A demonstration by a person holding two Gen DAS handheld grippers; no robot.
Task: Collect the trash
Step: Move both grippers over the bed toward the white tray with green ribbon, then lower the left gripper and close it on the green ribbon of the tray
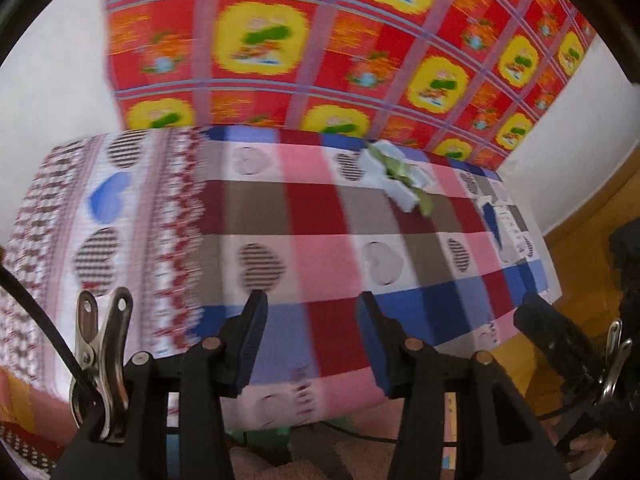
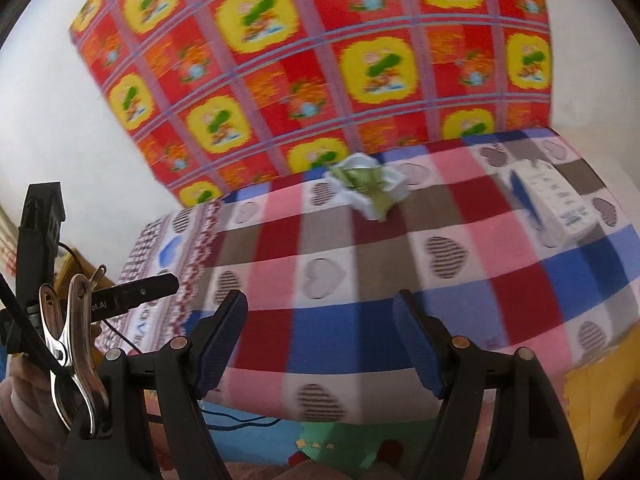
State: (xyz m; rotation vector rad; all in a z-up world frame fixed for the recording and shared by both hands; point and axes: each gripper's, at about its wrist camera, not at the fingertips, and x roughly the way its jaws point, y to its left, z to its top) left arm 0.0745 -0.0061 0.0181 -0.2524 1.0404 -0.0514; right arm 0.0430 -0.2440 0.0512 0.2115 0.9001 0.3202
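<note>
Trash consists of a crumpled white and green wrapper (image 1: 394, 174) (image 2: 366, 184), lying on the far part of a checked cloth (image 1: 316, 208) (image 2: 360, 248) that covers a table, close to the red and yellow patterned sheet (image 1: 320, 44) (image 2: 320, 60) hanging behind it. A white and blue box (image 2: 556, 204) (image 1: 502, 224) lies on the same cloth, apart from the wrapper, nearer the right edge. Left gripper (image 1: 310, 340): jaws apart, nothing between the pads, held over the near edge of the cloth. Right gripper (image 2: 320, 340): jaws likewise apart and empty, well short of the wrapper. Both views are blurred.
</note>
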